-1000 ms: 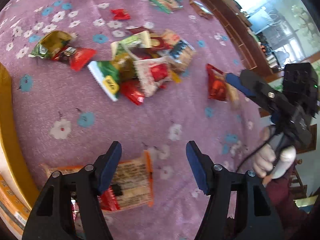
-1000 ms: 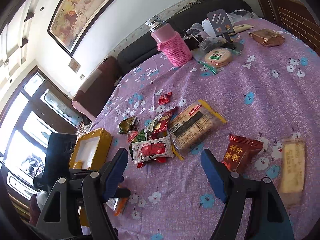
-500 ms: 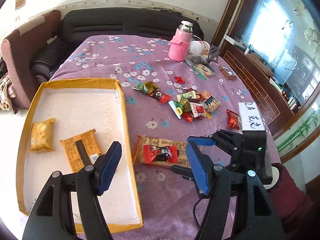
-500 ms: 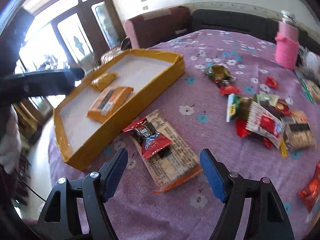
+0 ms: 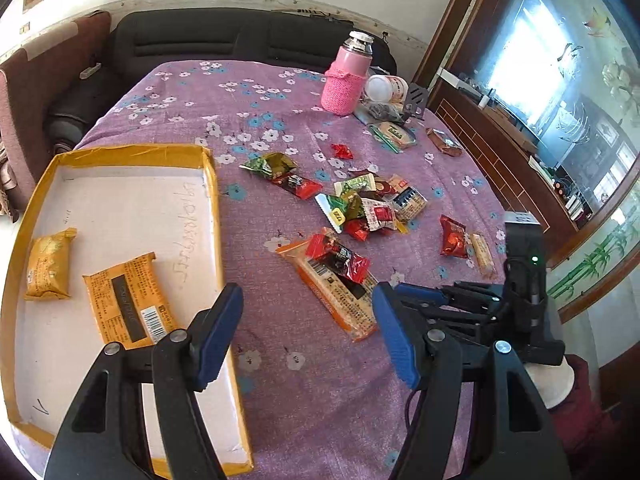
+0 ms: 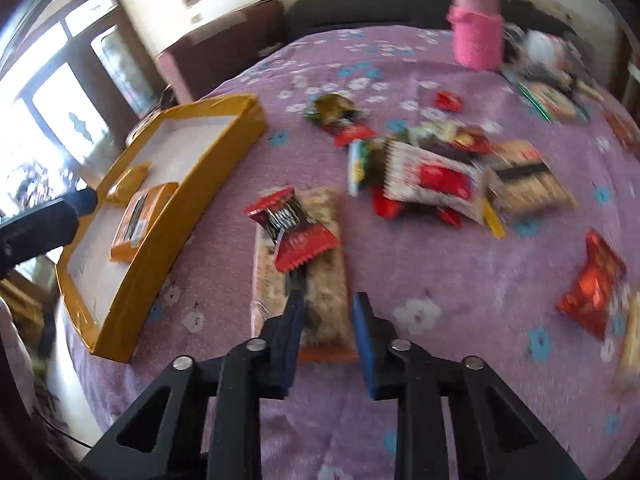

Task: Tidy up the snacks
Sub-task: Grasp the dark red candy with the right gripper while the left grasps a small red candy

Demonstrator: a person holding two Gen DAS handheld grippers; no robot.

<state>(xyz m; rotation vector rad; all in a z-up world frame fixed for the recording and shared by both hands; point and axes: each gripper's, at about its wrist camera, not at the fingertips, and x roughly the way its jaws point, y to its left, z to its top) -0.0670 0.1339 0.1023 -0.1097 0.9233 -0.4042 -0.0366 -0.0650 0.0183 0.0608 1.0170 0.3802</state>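
A yellow-rimmed tray [image 5: 212,200] [image 6: 160,248] lies on the purple flowered table and holds two orange snack packs [image 5: 128,300] [image 5: 50,264]. A long clear cracker pack [image 5: 340,292] [image 6: 320,280] lies beside it with a red wrapper [image 5: 340,256] [image 6: 296,232] on top. A pile of mixed snacks [image 5: 372,204] [image 6: 432,168] lies farther back. My left gripper [image 5: 308,332] is open above the table near the tray's edge. My right gripper [image 6: 326,320] is open with narrowed jaws over the near end of the cracker pack; it also shows in the left wrist view [image 5: 460,300].
A pink-sleeved bottle [image 5: 348,80] [image 6: 476,32] stands at the far side with a white jar [image 5: 386,86] and more packets. A red packet [image 5: 454,236] [image 6: 596,284] and a pale bar [image 5: 482,252] lie at the right. A dark sofa [image 5: 240,40] is behind the table.
My right gripper's jaws have narrowed and it has moved down to the cracker pack's near end. My left gripper has pulled back slightly; its jaws stay wide.
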